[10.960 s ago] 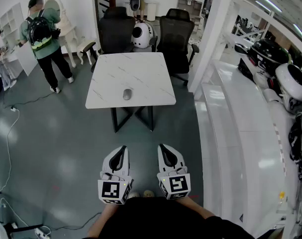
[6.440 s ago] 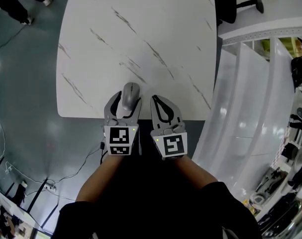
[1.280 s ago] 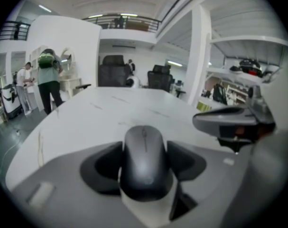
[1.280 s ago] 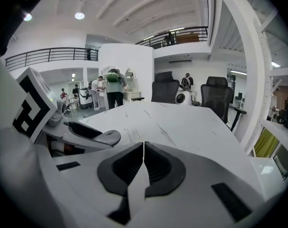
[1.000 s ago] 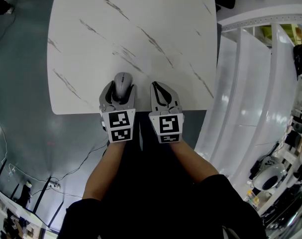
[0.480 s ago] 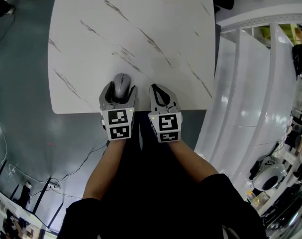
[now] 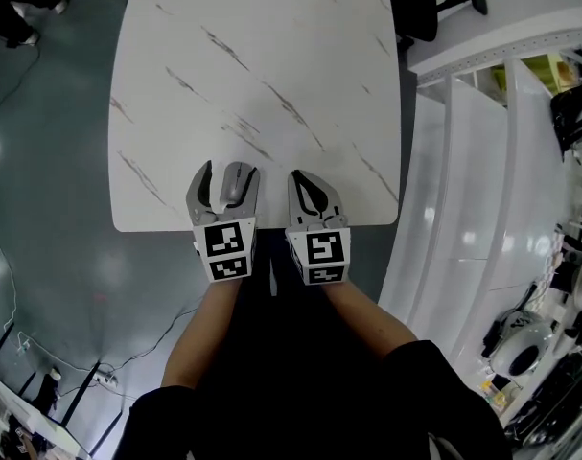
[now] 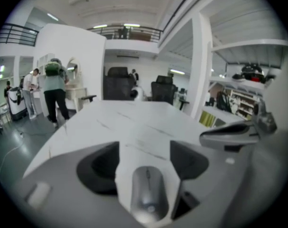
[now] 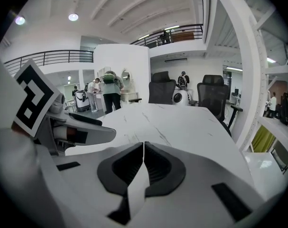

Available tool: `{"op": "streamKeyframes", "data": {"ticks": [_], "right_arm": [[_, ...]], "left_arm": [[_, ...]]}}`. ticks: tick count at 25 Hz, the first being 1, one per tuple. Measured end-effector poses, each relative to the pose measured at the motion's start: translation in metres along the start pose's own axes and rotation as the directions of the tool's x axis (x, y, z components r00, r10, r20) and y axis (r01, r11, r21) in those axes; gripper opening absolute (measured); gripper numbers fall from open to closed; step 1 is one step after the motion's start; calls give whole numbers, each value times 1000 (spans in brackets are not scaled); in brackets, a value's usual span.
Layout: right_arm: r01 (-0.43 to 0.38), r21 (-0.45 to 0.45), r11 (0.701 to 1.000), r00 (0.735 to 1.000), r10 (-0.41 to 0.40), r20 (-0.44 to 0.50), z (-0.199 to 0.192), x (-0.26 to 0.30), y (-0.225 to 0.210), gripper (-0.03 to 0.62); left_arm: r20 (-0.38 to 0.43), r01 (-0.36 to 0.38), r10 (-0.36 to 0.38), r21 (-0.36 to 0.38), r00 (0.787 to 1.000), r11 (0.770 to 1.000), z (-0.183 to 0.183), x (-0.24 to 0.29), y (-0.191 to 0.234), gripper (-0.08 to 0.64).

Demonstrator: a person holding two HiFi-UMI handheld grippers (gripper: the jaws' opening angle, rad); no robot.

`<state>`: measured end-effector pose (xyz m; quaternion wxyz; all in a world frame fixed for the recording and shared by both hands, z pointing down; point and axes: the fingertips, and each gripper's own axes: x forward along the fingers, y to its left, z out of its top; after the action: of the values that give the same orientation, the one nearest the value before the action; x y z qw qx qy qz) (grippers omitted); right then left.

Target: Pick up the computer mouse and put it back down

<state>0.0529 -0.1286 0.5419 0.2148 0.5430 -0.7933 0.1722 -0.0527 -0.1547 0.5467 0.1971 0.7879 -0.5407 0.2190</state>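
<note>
Left gripper (image 7: 229, 172) (image 8: 144, 146): jaws wide and have just been opening. Computer mouse (image 7: 235, 184) (image 8: 146, 194) sits between them, a strip of bare counter (image 7: 262, 65) showing on each side of it, so the pads are not pressing it. Mouse is grey, flat on the counter close to its near edge and about mid-width, with its long axis toward the counter's far end. Right gripper (image 7: 297, 176) (image 9: 144, 144): jaws closed together, tips meeting, nothing between them. It is over the counter's near edge, just right of the left gripper and not touching it. Counter is white with thin dark marble veins. Beyond its far end are black office chairs (image 8: 117, 82) and a person with a green backpack (image 8: 53, 87) standing on the grey floor (image 7: 51, 209). White shelving (image 7: 482, 161) runs along the counter's right side.
</note>
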Motion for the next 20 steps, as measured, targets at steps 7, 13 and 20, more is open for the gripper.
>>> {"op": "streamKeyframes", "data": {"ticks": [7, 13, 20], "right_arm": [[53, -9, 999, 990, -51, 129, 66, -20, -16, 20], [101, -45, 994, 964, -86, 253, 125, -51, -27, 20], [135, -54, 989, 925, -106, 365, 174, -91, -30, 20]], "left_arm": [[158, -32, 26, 39, 987, 999, 74, -27, 9, 194], [280, -33, 12, 71, 960, 997, 131, -64, 9, 78], [405, -28, -8, 84, 914, 996, 176, -113, 2, 8]]}}
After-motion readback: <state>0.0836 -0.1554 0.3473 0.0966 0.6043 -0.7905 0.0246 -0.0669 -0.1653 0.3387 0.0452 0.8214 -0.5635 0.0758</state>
